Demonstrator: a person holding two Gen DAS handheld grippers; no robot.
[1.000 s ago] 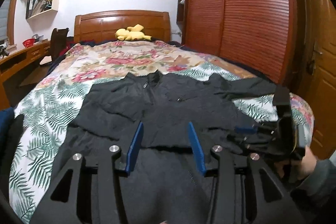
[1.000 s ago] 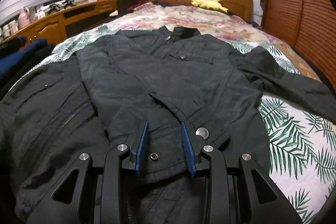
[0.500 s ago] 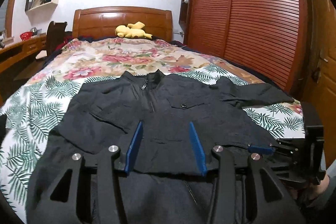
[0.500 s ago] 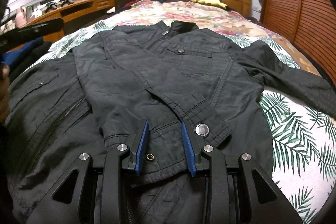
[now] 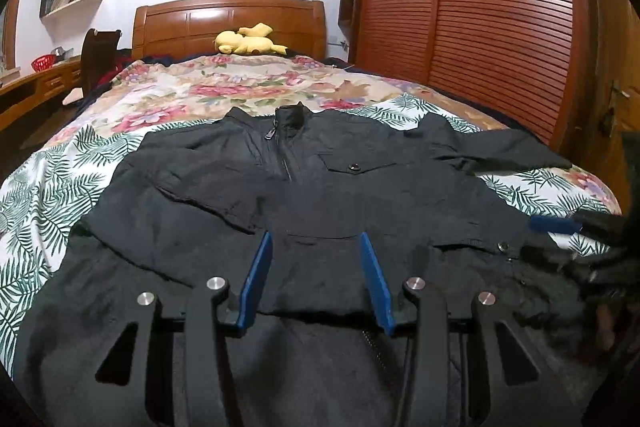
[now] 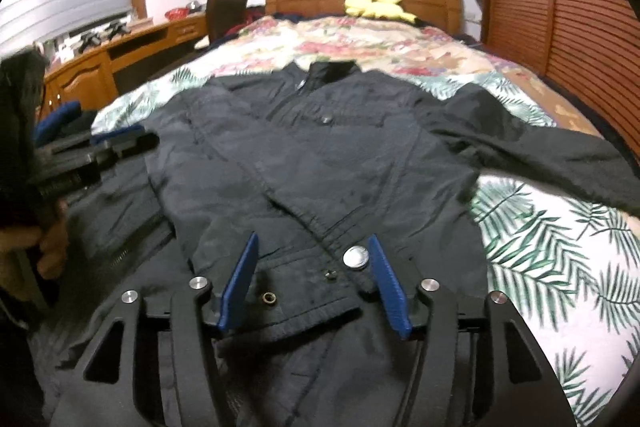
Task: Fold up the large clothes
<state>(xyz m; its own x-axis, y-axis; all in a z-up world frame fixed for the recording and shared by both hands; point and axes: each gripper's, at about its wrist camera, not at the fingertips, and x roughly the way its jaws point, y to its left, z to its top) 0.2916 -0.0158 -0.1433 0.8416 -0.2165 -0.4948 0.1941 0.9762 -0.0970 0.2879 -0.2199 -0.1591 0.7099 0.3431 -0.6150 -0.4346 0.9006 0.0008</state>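
A large black jacket [image 5: 320,195] lies front up on the bed, collar toward the headboard; its left sleeve is folded across the chest and its right sleeve [image 6: 540,155] stretches out to the right. My left gripper [image 5: 314,243] is open and empty, just above the folded cuff near the hem. My right gripper [image 6: 314,243] is open and empty over the jacket's [image 6: 320,155] lower front, its blue fingers either side of a silver snap button [image 6: 356,258]. The right gripper also shows at the right edge of the left wrist view [image 5: 560,227]. The left gripper shows at the left of the right wrist view [image 6: 116,143].
The bed has a floral and palm-leaf cover [image 5: 224,95] and a wooden headboard [image 5: 228,23] with a yellow plush toy [image 5: 248,41]. A slatted wooden wardrobe [image 5: 500,19] stands on the right. A desk [image 6: 120,59] and a chair [image 6: 226,11] stand on the left.
Both grippers have pulled back and risen slightly over the jacket. The right gripper's fingers have opened wider, from a narrow gap around the hem to a broad gap.
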